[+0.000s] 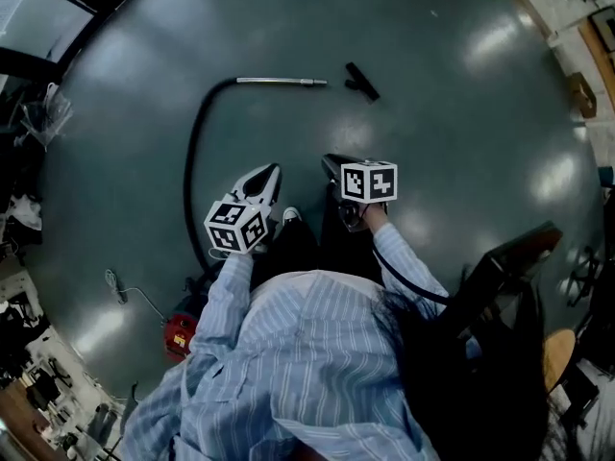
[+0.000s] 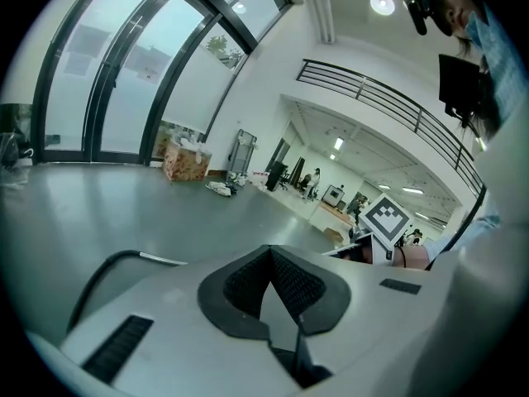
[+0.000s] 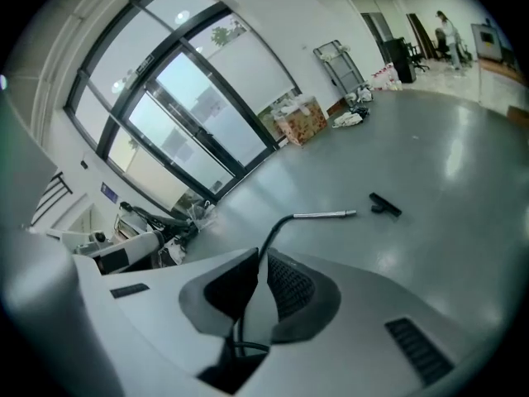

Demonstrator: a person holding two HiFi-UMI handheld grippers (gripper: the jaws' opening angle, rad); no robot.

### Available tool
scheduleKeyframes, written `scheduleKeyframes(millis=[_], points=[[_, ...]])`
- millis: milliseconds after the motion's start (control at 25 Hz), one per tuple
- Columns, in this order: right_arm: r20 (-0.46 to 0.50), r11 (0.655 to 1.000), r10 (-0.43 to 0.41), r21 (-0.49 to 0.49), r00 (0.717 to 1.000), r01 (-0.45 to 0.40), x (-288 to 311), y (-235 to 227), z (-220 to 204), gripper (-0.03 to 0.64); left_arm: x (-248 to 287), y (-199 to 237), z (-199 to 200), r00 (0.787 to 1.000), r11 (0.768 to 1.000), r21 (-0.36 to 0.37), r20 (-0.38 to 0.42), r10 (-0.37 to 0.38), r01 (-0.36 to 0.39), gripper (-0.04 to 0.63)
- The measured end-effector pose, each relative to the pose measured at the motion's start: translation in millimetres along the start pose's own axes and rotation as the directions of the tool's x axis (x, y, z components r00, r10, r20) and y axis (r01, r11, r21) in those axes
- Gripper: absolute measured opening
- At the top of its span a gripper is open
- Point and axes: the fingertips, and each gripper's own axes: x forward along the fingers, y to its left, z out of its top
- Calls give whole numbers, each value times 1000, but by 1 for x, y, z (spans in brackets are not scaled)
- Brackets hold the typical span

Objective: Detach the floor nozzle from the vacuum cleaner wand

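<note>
Black floor nozzle (image 1: 362,81) apart from wand (image 1: 282,82)

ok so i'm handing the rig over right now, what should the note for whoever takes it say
Left hand-held gripper: shut, nothing between its jaws, held in the air in front of the person.
Right hand-held gripper: shut, empty, beside the left one.
Things: the floor nozzle lies on the floor, apart from the tip of the metal wand. The wand is joined to the black hose, which curves back towards the red vacuum body.
Done: the nozzle is off the wand.
Left: nothing of the detaching, as far as the views show.
</note>
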Motion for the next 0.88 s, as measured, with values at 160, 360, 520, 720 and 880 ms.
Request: scheduleKeyframes(millis=[160,360,520,720,880], points=[[11,997,12,77,1000,-13,16,49,-48,40,-58,27,-17,1000,1000,3,10,-19,19,6],[-10,999,-24,43,1000,24,-1,71,-85,40,-91,37,-45,999,997,-78,28,-28,30,6],[4,998,-57,2,998,57,-29,64,-88,40,-87,21,-52,997,992,-115,49,-55,61,6],[19,996,-75,-38,997,75,-67,45,-86,40,-76,-15,-46,994,992,-102,95,-60,70,6],[10,994,-51,-97,999,51,-92,31,-98,40,-68,-38,-51,991,990,-137,134,-20,38,6]])
